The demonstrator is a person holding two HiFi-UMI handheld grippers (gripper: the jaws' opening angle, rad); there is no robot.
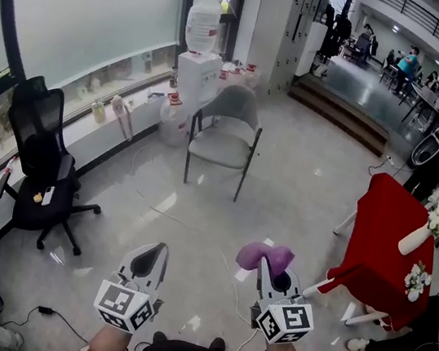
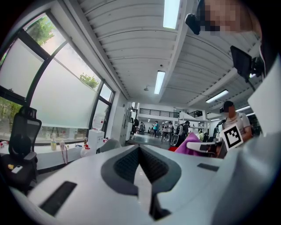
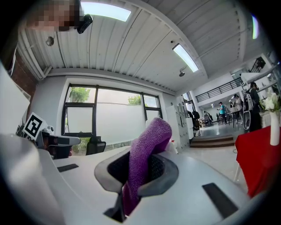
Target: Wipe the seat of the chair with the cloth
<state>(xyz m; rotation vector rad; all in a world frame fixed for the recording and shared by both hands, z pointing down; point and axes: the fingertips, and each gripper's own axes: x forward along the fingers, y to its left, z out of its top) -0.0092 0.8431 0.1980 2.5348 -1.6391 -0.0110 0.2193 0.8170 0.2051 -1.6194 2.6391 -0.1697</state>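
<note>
A grey chair (image 1: 224, 137) with a padded seat stands on the floor some way ahead of me, near the water dispenser. My right gripper (image 1: 271, 267) is shut on a purple cloth (image 1: 263, 256), which sticks up from between its jaws (image 3: 145, 151). My left gripper (image 1: 148, 260) is held beside it at the lower left, shut with nothing in it; its jaws meet in the left gripper view (image 2: 139, 163). Both grippers point up and forward, far short of the chair. From the left gripper view the cloth (image 2: 189, 143) shows at the right.
A black office chair (image 1: 40, 163) stands at the left by the window. A water dispenser (image 1: 197, 64) is behind the grey chair. A table under a red cover (image 1: 382, 246) with a white vase is at the right. Cables run across the floor (image 1: 142, 195).
</note>
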